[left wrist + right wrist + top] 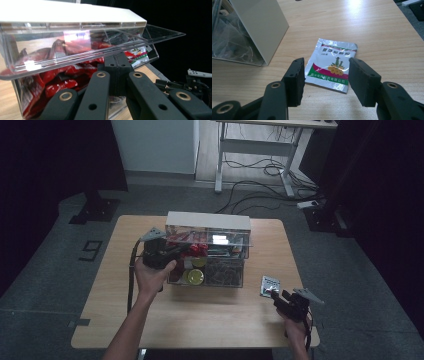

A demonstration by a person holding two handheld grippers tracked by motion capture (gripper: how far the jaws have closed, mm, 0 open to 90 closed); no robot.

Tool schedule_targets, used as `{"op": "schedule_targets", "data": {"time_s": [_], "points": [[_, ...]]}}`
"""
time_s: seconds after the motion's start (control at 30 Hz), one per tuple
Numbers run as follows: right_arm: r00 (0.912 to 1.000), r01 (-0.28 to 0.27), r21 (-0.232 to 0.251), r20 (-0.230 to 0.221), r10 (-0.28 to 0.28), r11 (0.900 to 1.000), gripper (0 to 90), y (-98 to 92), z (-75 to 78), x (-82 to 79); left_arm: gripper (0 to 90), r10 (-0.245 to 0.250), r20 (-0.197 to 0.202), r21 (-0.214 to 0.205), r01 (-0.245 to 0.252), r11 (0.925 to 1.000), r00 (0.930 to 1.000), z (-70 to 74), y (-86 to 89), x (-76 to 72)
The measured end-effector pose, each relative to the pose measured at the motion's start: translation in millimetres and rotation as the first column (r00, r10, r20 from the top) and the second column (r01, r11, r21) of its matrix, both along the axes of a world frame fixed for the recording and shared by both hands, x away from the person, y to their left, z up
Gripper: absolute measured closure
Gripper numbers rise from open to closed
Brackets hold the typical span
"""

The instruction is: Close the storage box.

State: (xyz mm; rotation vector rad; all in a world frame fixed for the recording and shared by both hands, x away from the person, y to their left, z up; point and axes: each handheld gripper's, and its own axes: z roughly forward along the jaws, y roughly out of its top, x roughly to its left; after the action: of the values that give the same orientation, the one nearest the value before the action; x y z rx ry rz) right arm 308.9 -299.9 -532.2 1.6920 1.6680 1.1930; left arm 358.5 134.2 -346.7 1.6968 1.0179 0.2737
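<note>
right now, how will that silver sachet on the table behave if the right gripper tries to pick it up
The silver sachet lies flat and thin on the table, so it probably feels light and floppy. Its glossy foil looks slippery; the open right gripper may push it along rather than catch an edge.

Both forearms are bare, no sleeves reaching the wrists. The left gripper (172, 251) and right gripper (278, 296) are matte black, each topped by a grey three-cornered plate and trailing a black cable. Their linkage arms carry brass-ringed pivot holes; the right one's pads (297, 80) are blocky, ribbed black rubber
</note>
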Motion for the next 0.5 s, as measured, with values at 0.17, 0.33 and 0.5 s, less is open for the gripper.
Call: {"op": "schedule_targets", "data": {"time_s": [0.17, 0.33, 0.5], "points": [[1.0000, 0.005, 0.000, -0.002, -0.005, 1.0000, 46.7, -1.1, -1.0, -0.5, 90.0, -0.007, -0.007, -0.008, 0.007, 0.9999, 1.0000, -4.1, 2.3, -3.5], [1.0000, 0.005, 0.008, -0.004, -0.005, 1.0000, 46.8, -0.5, -1.4, 0.1, 90.0, -0.013, -0.009, -0.012, 0.013, 0.9998, 0.9999, -8.8, 3.5, -7.2], [1.0000, 0.001, 0.008, -0.004, -0.001, 1.0000, 46.8, -0.6, -2.6, 0.7, 90.0, -0.024, -0.013, -0.010, 0.024, 0.9997, 0.9996, -14.6, 2.4, -11.4]]}}
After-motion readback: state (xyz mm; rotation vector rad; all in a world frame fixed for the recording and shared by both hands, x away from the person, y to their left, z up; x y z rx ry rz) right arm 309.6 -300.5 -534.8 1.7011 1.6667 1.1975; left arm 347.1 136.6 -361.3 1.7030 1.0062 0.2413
